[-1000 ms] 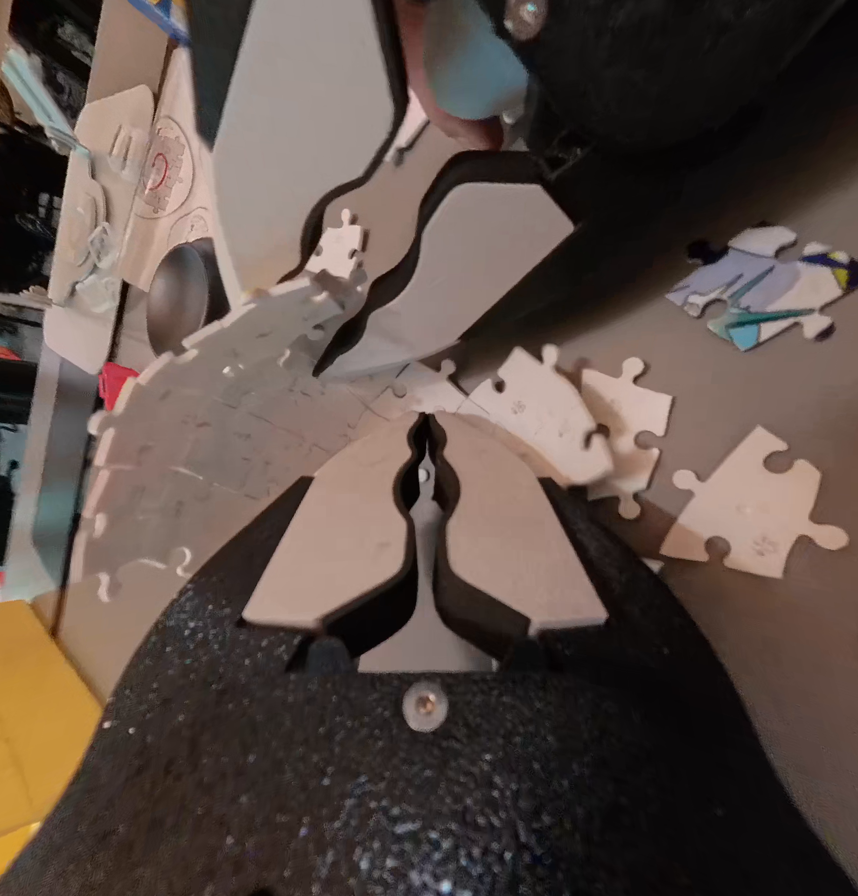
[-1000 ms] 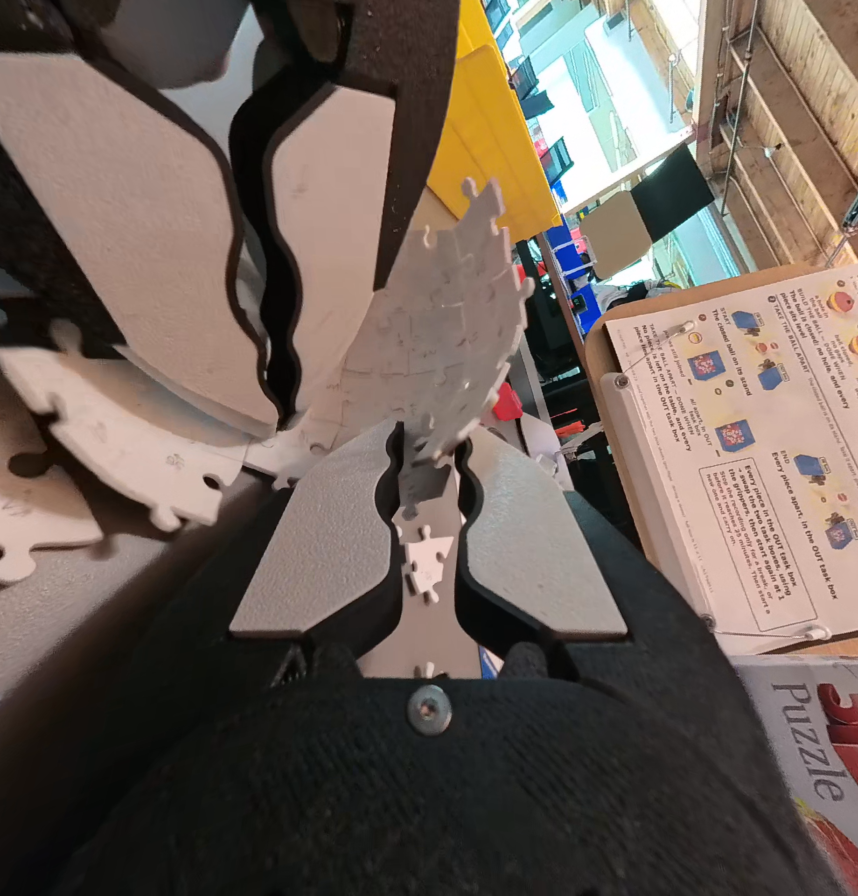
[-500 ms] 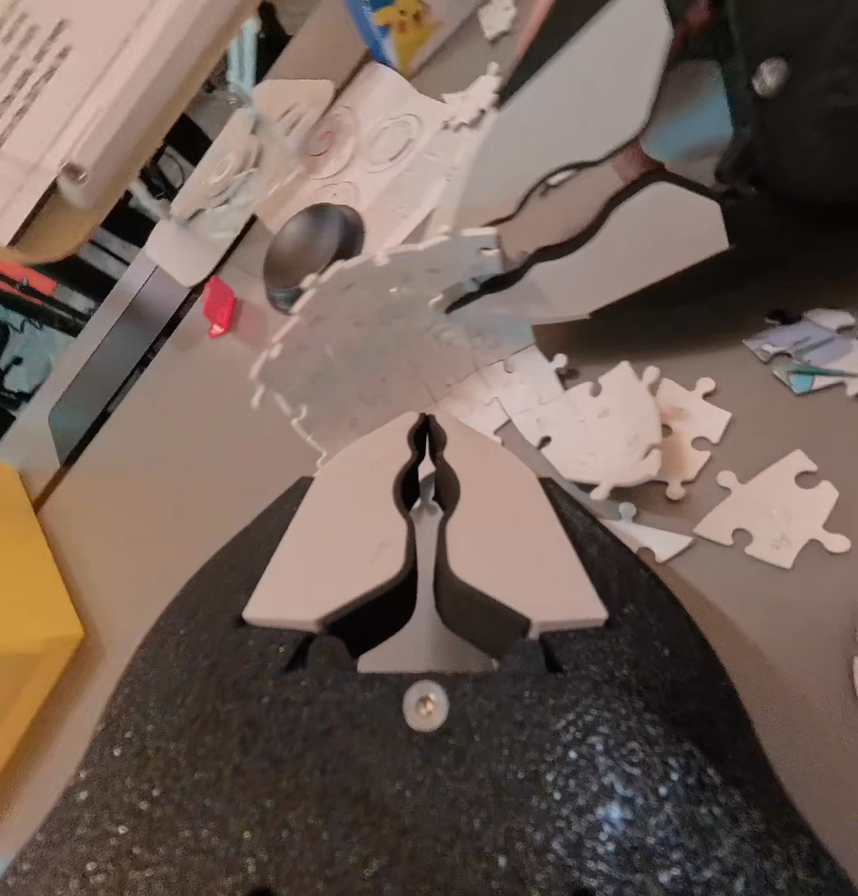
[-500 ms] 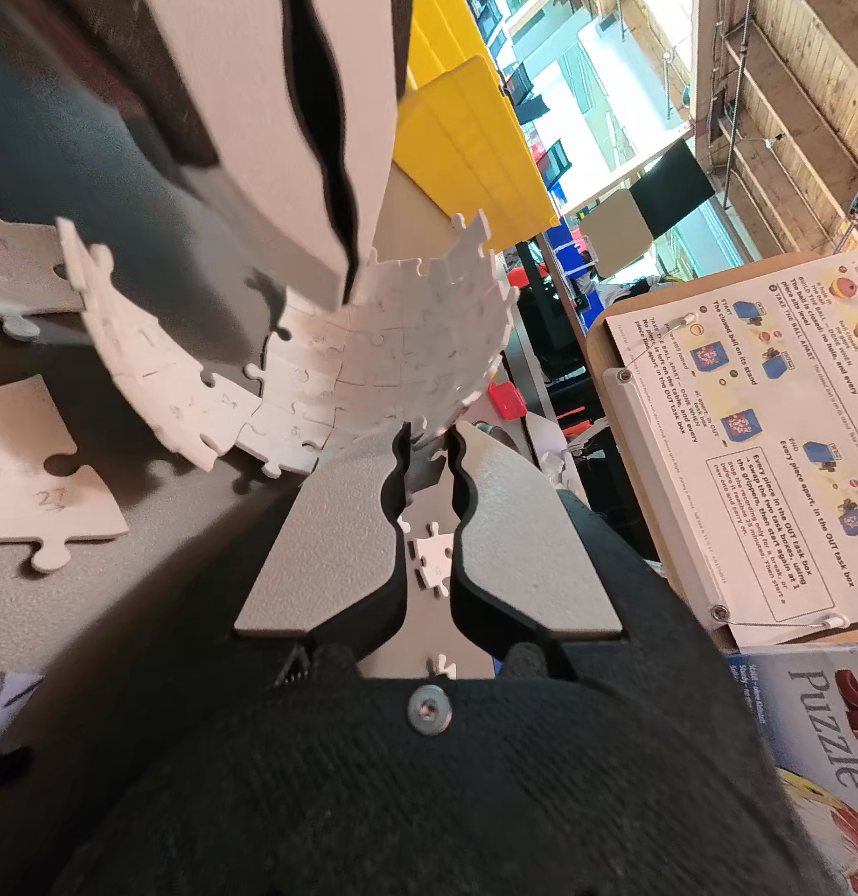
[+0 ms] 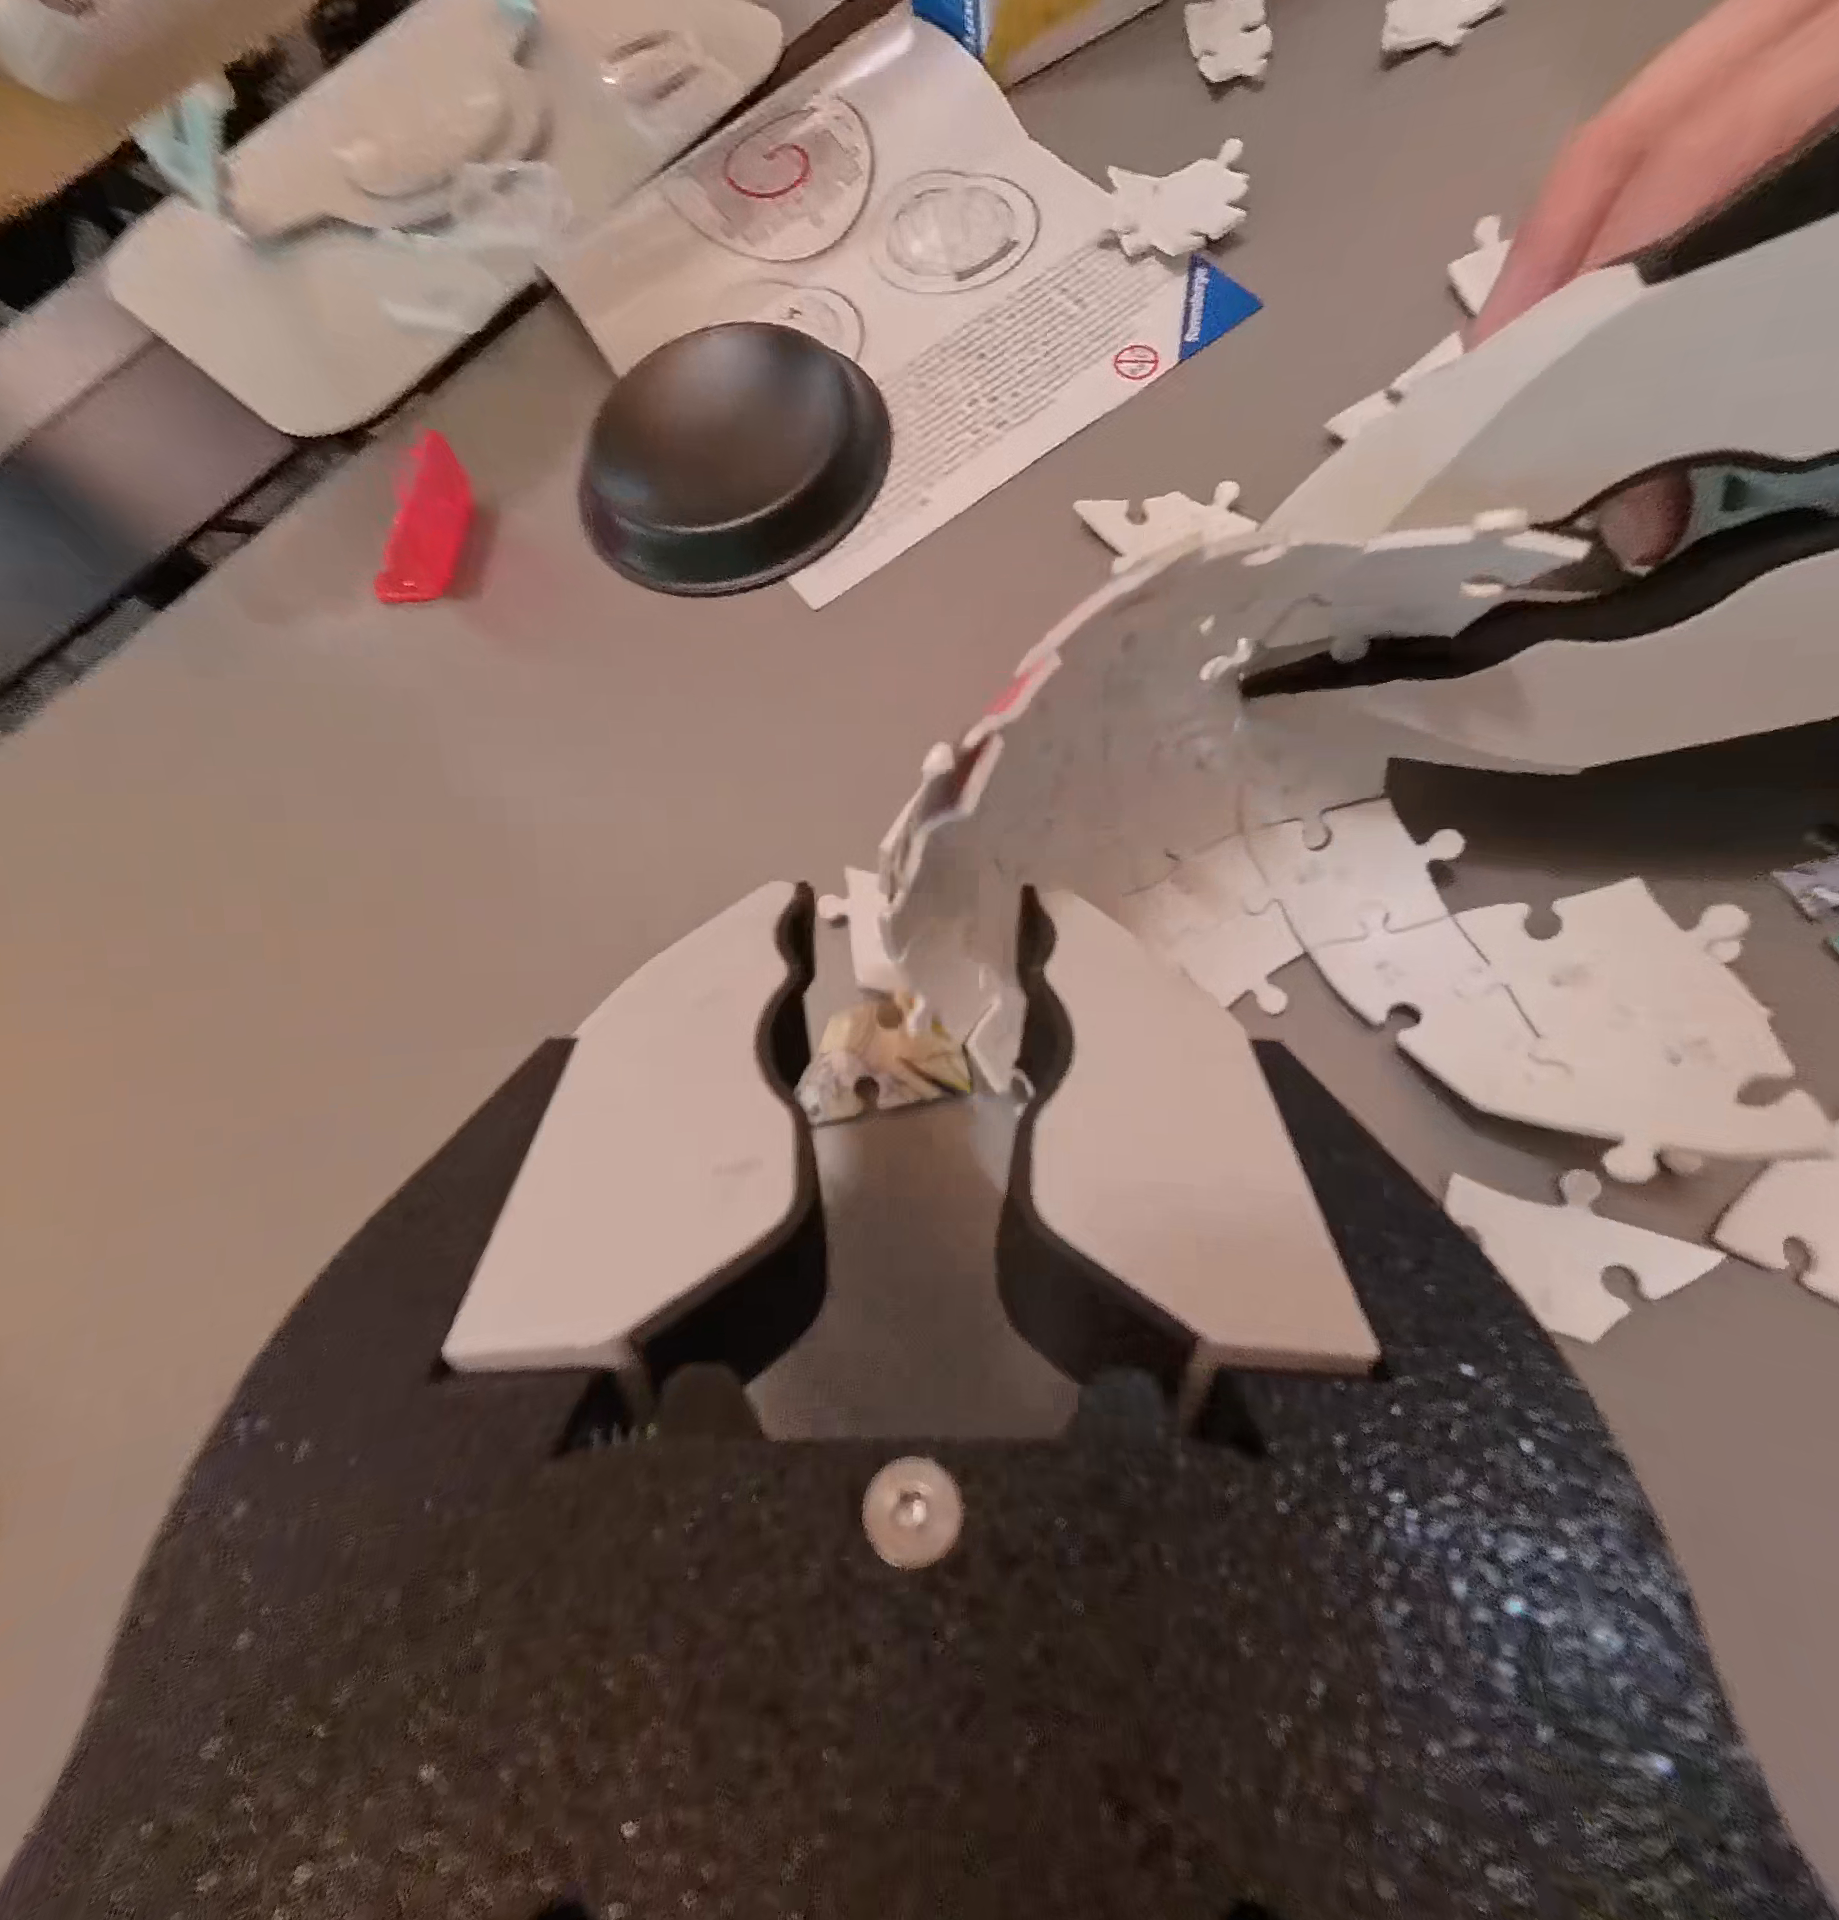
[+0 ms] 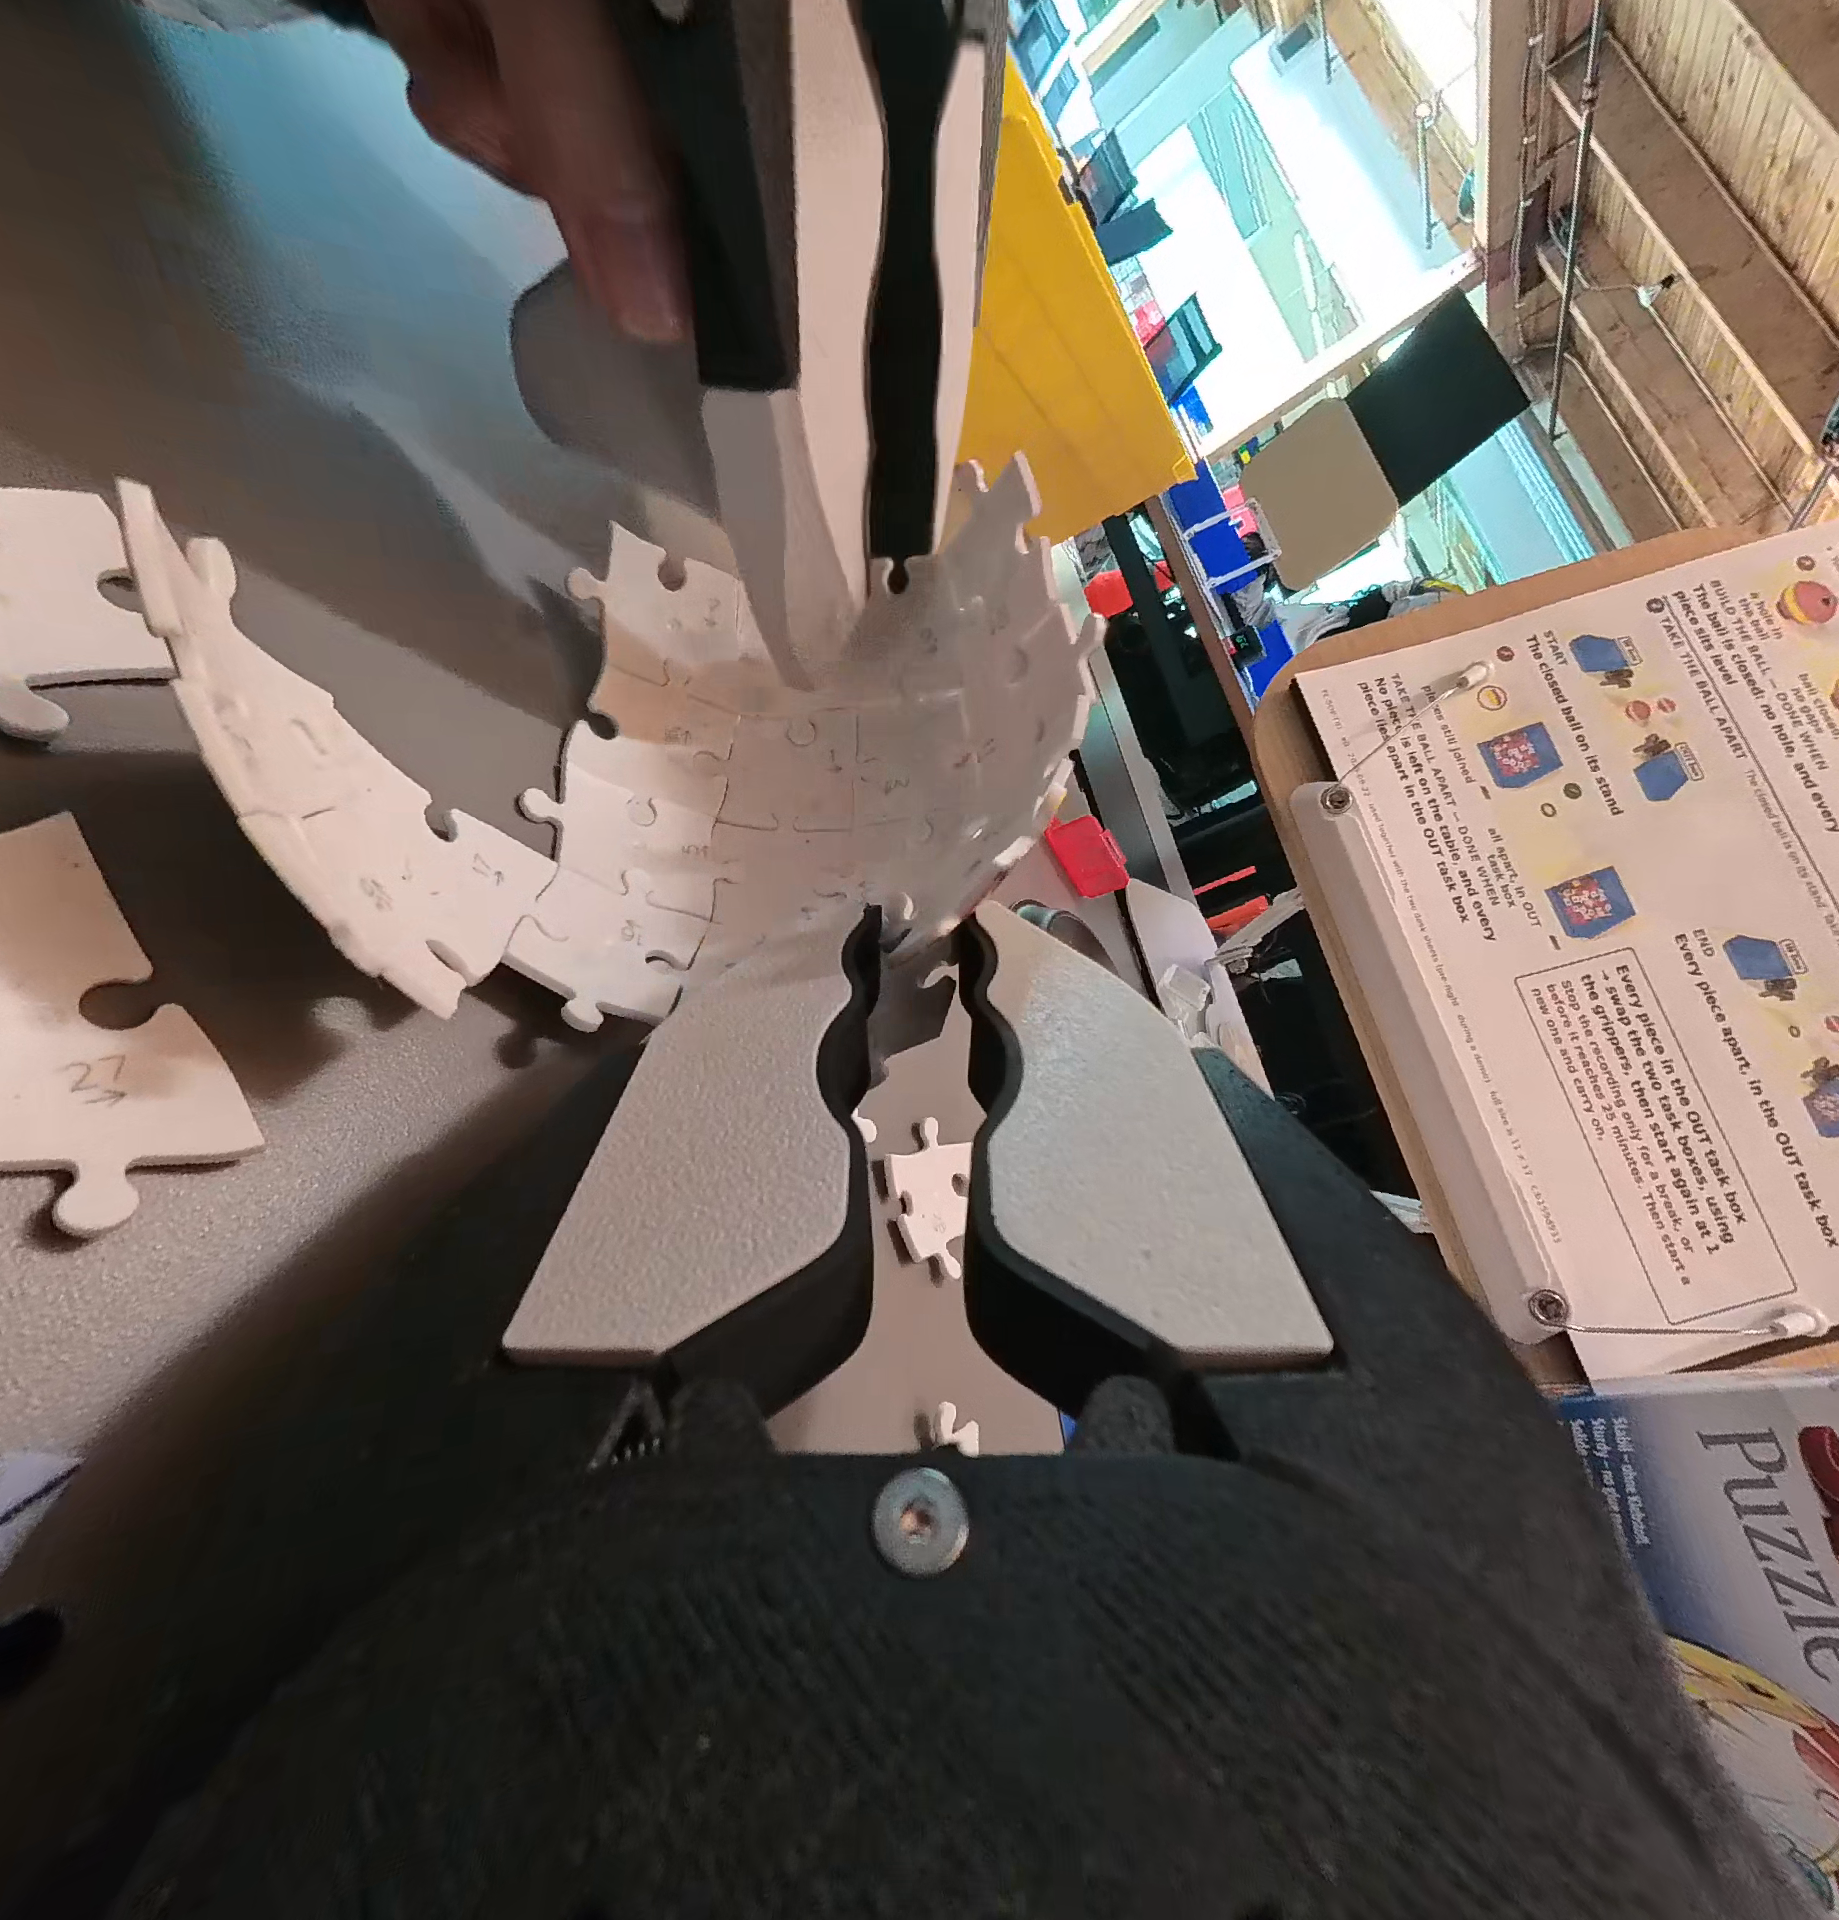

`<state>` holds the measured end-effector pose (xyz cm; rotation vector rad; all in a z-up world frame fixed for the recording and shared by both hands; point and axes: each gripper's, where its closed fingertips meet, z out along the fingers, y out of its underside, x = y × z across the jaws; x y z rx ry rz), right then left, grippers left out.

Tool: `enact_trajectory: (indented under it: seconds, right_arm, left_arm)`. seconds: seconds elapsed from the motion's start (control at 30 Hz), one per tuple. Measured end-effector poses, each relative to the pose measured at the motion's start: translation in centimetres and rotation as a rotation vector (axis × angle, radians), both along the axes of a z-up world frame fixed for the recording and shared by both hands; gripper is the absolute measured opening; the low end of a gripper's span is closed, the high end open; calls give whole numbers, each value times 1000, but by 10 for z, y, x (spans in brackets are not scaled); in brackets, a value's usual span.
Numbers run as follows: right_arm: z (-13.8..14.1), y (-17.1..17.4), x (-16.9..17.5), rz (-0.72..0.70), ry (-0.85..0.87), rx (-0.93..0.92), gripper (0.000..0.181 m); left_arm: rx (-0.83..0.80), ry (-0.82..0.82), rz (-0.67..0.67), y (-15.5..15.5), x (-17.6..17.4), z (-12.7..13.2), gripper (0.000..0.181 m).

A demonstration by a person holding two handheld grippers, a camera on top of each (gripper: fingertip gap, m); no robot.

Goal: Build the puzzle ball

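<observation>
Right gripper (image 6: 917, 940) fingers are pinching the rim of the half-built curved puzzle shell (image 6: 790, 769), mid-frame. Left gripper (image 5: 915, 925) fingers are spread apart around the shell's lower edge, loose pieces (image 5: 1580, 1039) on the grey surface (image 5: 375, 935) at right.

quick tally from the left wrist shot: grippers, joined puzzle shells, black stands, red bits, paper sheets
grippers: 2 (left gripper, right gripper)
joined puzzle shell: 1
black round stand: 1
red plastic bit: 1
instruction sheet: 1
total: 6
</observation>
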<state>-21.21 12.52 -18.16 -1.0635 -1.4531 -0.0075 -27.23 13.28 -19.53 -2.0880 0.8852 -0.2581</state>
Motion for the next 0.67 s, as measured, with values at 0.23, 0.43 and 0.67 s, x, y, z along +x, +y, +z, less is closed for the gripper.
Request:
enact_trajectory:
  seconds: [0.23,0.43,0.67]
  right_arm:
    - [-1,-4,4,25,11,-113,32]
    - [14,0,8,6,180,-437,51]
    - [1,12,9,72,104,-775,35]
  left_arm:
    - [-17,0,-59,1,4,-4,16]
    - [85,10,-64,-4,8,11,8]
    - [114,41,-110,-5,12,11,9]
